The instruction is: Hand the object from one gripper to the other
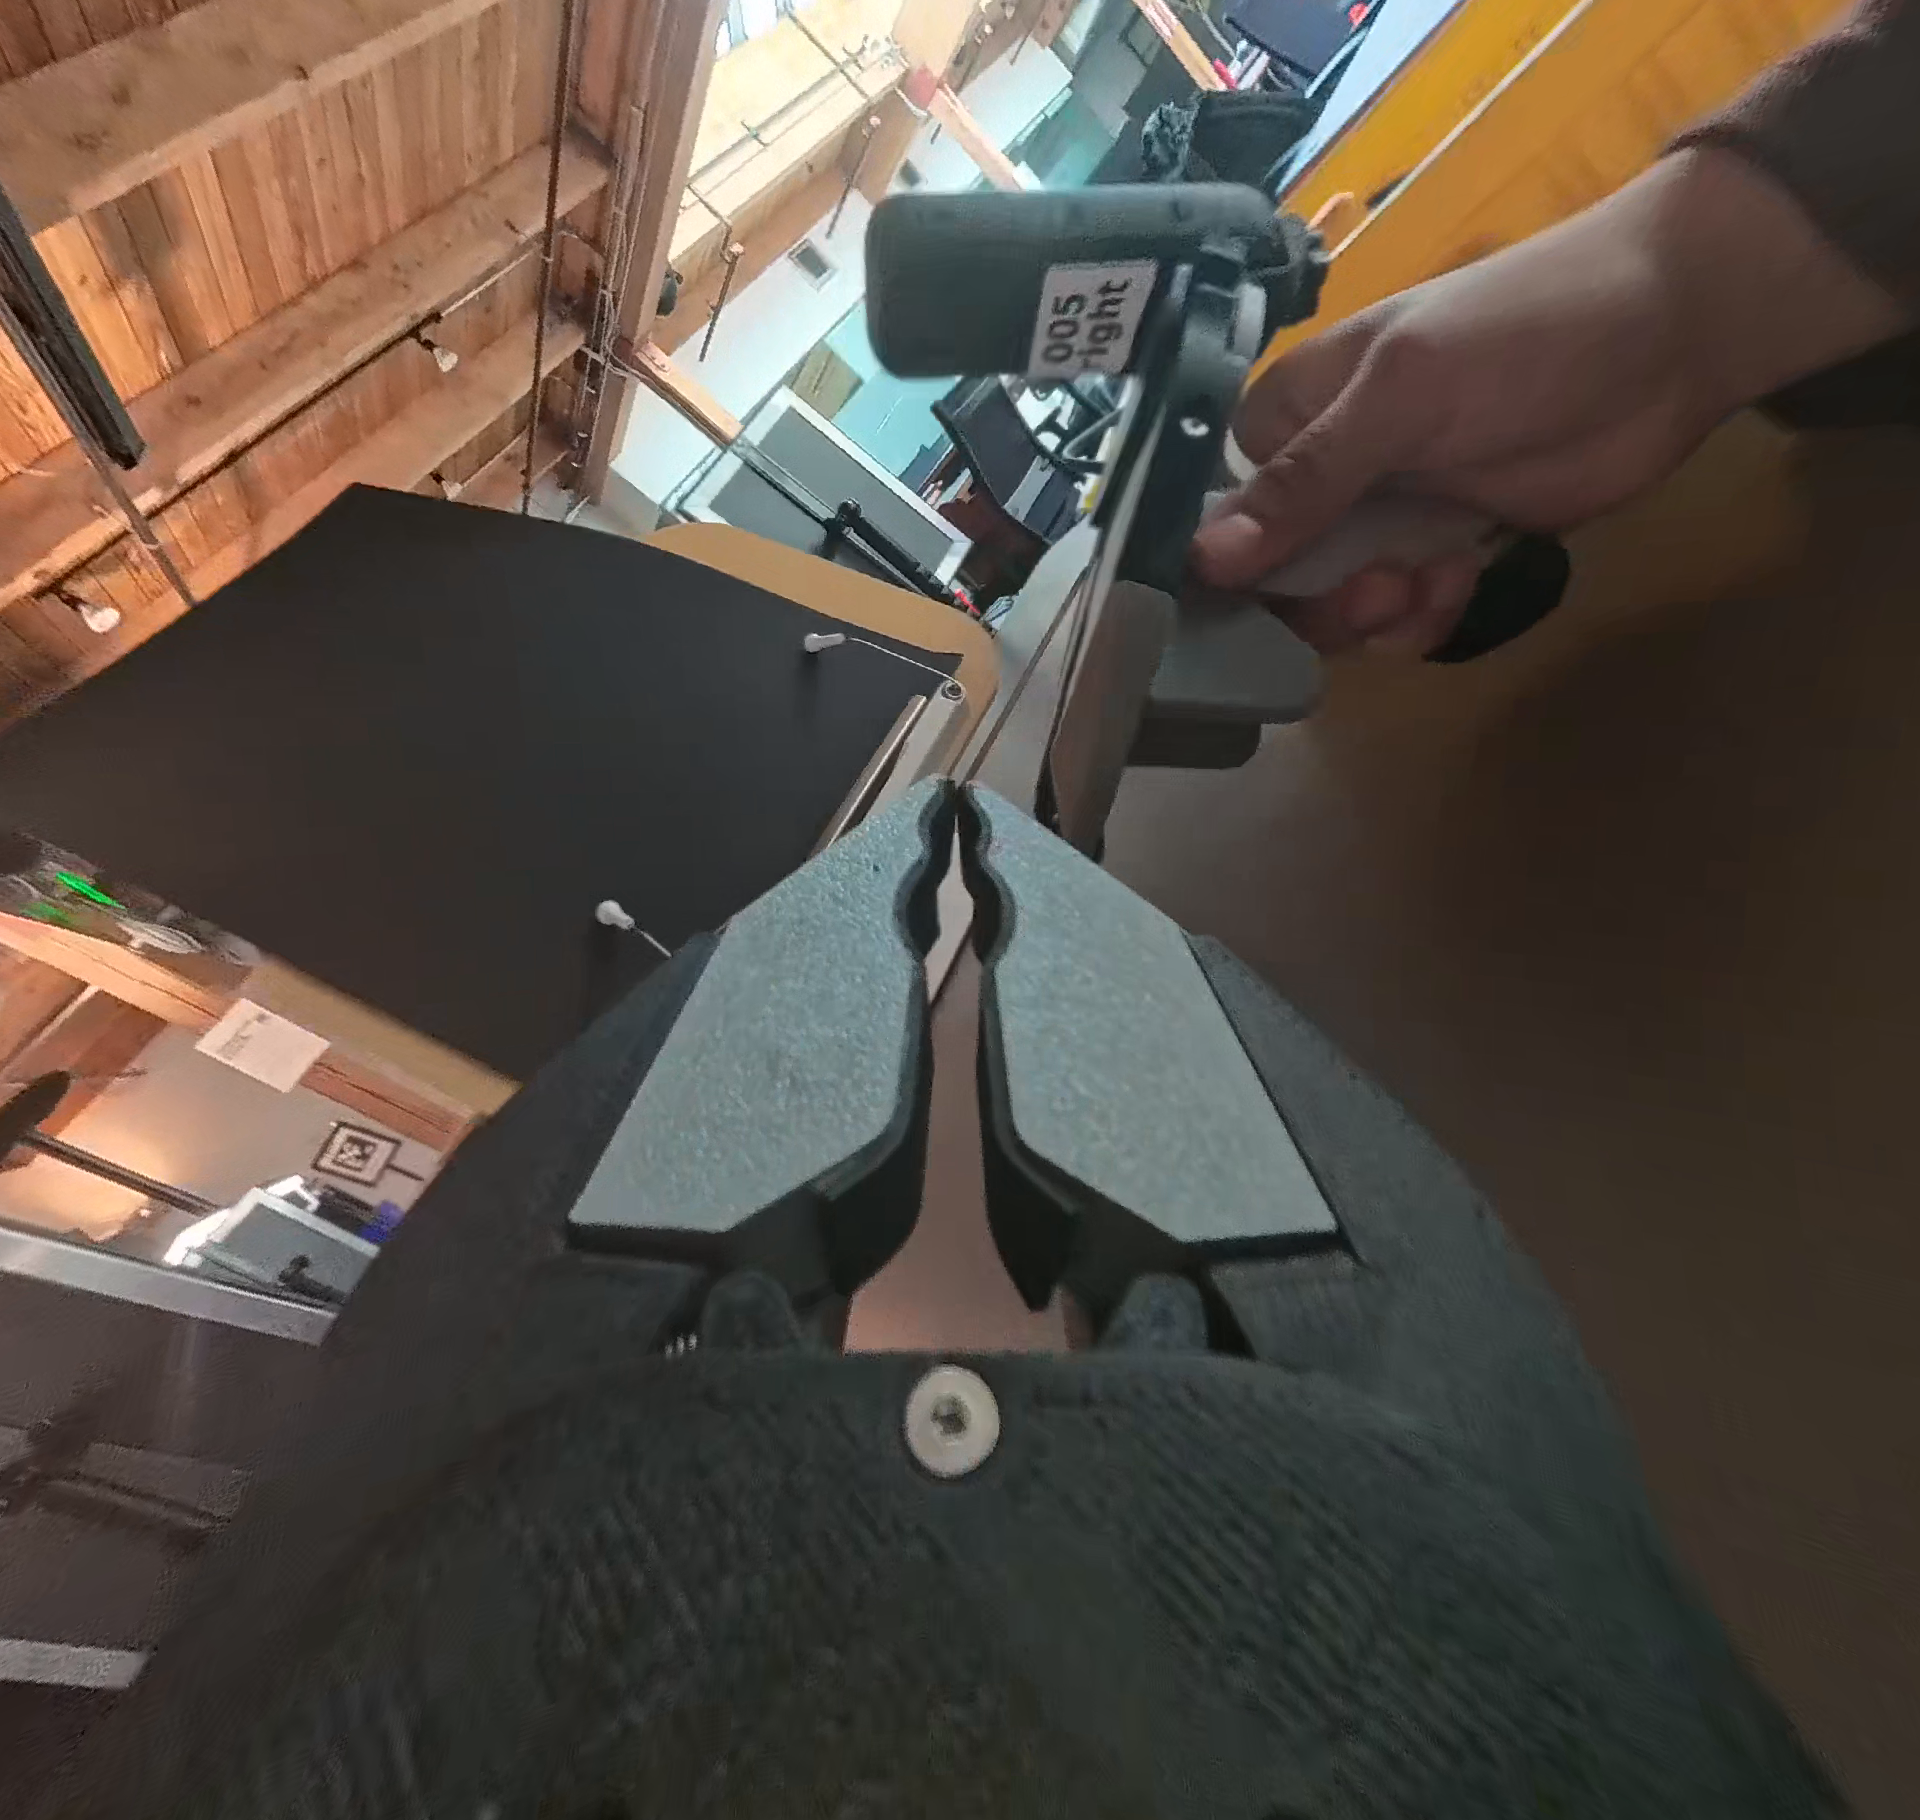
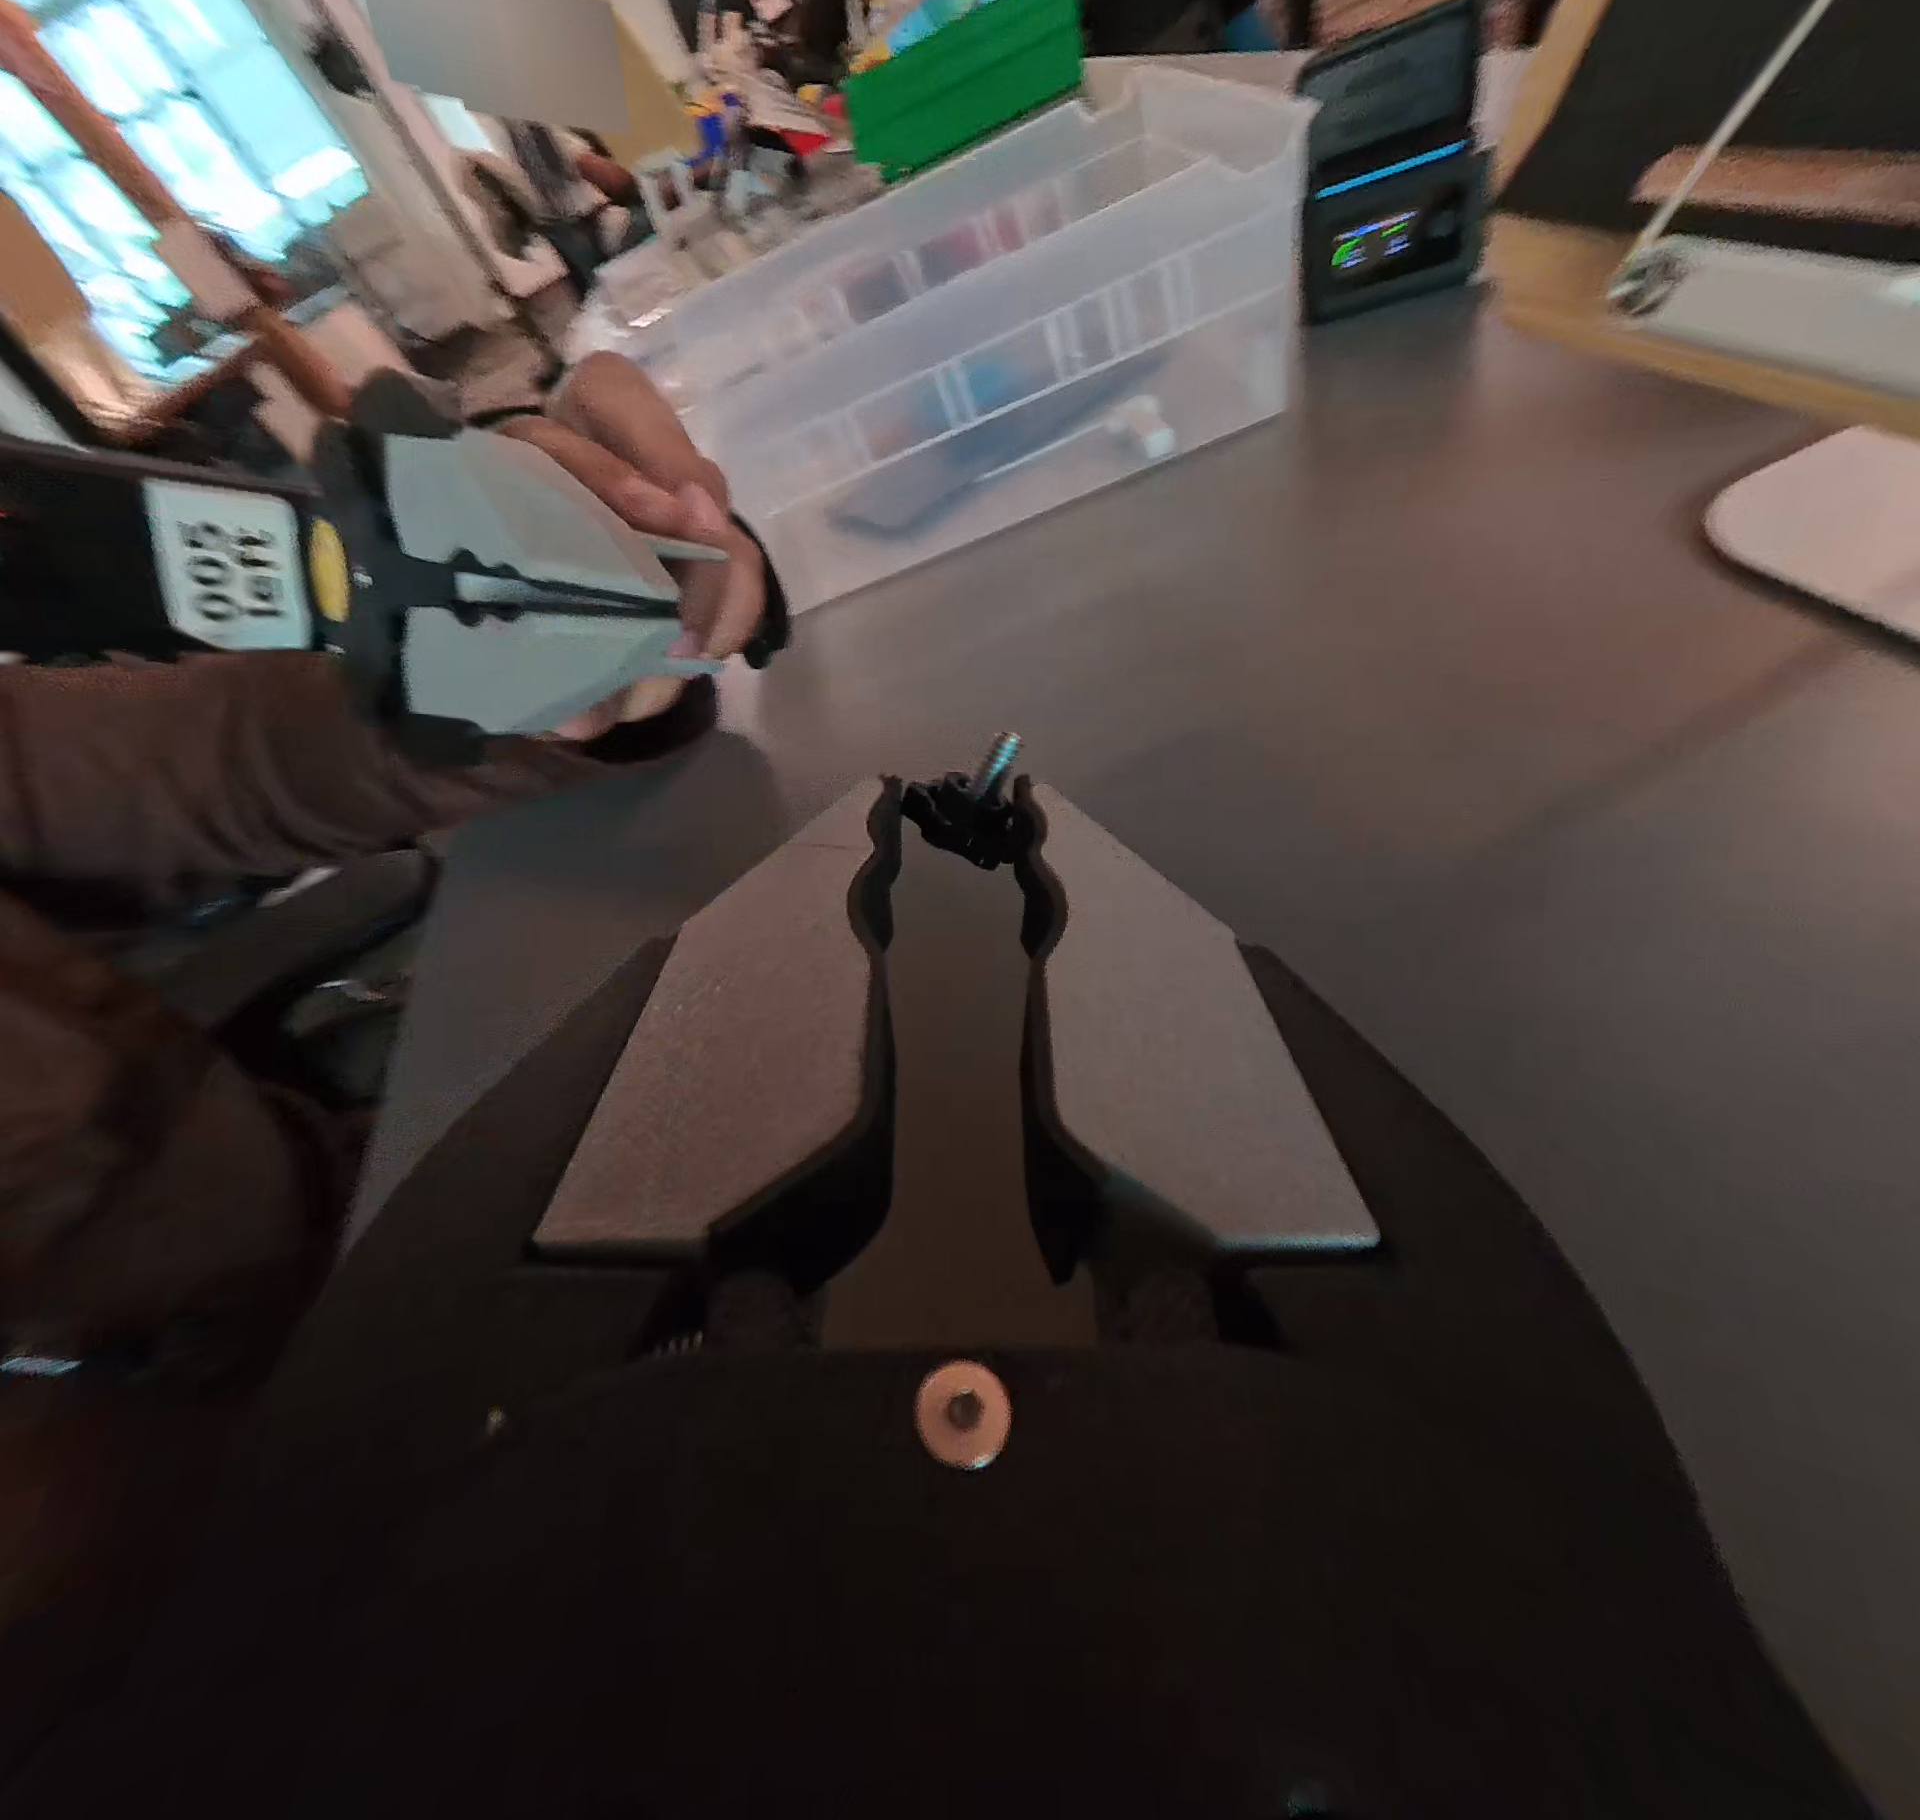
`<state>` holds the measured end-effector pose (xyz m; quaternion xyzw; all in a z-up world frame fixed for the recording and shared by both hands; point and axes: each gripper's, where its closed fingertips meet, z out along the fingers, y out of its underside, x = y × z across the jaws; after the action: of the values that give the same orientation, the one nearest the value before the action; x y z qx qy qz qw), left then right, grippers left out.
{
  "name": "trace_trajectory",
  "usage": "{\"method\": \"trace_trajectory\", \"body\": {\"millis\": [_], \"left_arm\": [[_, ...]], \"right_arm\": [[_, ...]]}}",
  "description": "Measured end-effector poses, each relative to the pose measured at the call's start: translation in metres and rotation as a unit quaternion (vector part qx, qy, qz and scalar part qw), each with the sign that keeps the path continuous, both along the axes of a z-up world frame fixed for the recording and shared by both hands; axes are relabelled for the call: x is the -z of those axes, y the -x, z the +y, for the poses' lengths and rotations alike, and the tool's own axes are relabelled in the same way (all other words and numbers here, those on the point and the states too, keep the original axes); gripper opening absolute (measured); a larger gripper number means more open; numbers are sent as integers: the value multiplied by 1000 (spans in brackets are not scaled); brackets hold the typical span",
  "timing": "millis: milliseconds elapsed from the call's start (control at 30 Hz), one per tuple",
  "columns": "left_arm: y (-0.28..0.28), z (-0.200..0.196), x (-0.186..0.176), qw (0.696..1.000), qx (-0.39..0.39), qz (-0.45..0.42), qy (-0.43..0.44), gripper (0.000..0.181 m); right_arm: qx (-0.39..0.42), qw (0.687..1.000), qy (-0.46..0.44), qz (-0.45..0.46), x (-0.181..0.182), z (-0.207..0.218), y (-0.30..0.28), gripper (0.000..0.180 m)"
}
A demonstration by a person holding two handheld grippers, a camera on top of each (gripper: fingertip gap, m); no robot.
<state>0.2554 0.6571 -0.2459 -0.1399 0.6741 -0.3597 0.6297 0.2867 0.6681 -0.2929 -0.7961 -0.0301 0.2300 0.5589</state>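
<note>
My right gripper (image 2: 958, 814) is shut on a small black-headed thumbscrew (image 2: 961, 825). Its silver threaded shaft (image 2: 1000, 757) sticks up past the fingertips, above the dark table (image 2: 1403, 783). My left gripper (image 1: 958, 796) is shut, its fingertips (image 1: 914, 835) together with nothing showing between them. In the left wrist view the right gripper's body (image 1: 1132, 482) is ahead and to the right, held by a hand (image 1: 1475, 440). In the right wrist view the left gripper (image 2: 520, 575) is at the left, held by a hand (image 2: 665, 492), apart from the screw.
A clear plastic compartment bin (image 2: 1039, 316) stands on the table behind, with a green box (image 2: 966, 77) and a black device with a lit screen (image 2: 1392, 170) farther back. A white pad (image 2: 1829, 534) lies at the right. A black board with a wooden rim (image 1: 416, 731) is left of my left gripper. Across from one pair of fingers to the other is roughly 6 cm.
</note>
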Motion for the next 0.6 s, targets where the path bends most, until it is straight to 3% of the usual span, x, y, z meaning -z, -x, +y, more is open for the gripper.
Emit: {"method": "trace_trajectory", "body": {"millis": [200,367,433,600], "left_arm": [[-8,17,15,998,-19,56,33,0],[-13,21,26,996,-31,84,23,0],[-12,20,26,996,-31,87,20,0],[-13,19,32,994,-31,100,16,0]], "right_arm": [[114,989,-23,-97,-56,-24,-22,18],[255,959,23,-122,-111,-81,-91,18],[293,946,77,-115,-107,-107,-130,18],[397,874,251,-124,-37,-169,-226,20]]}}
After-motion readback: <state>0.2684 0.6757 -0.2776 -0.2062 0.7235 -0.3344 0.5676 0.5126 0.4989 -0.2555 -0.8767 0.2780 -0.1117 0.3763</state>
